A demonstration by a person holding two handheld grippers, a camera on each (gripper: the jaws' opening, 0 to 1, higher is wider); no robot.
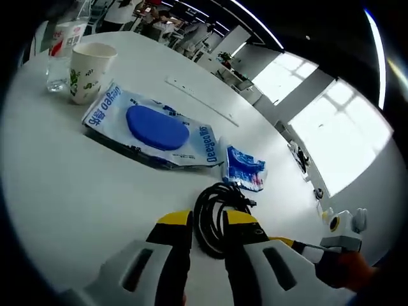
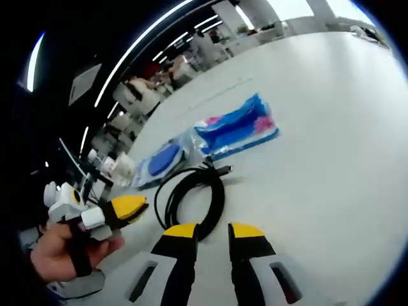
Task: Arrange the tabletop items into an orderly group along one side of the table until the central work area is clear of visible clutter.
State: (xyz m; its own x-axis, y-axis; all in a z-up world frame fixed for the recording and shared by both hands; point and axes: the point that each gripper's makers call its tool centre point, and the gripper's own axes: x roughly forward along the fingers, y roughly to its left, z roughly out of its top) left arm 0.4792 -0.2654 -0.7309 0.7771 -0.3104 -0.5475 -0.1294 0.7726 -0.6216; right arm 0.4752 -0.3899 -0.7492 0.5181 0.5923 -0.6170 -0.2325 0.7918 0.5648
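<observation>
Left tongs (image 1: 208, 221): yellow-tipped jaws parted with a narrow gap, nothing between them; they hover low over the white surface (image 1: 57, 191), just short of the coiled black cable (image 1: 217, 213), whose near loop shows through the gap.

Right tongs (image 2: 213, 231): jaws parted, empty, tips at the near edge of the same cable coil (image 2: 191, 197). Cannot tell whether either tip touches the cable.

In the right gripper view the left tongs (image 2: 124, 209) enter from the left, held in a person's hand (image 2: 64, 252). In the left gripper view the right tongs (image 1: 299, 248) enter at lower right.

Outward from the cable, left gripper view: a small blue-and-white packet (image 1: 243, 168) lies just beyond the coil. Next to it, a large flat wet-wipe pack (image 1: 153, 131) with a blue oval lid, lying flat. Farther on, a paper cup (image 1: 88, 70) with green print stands upright, and just beside it a clear glass (image 1: 60, 54).

All items sit on the white surface, strung loosely in a line. Office desks and bright windows in the background.
</observation>
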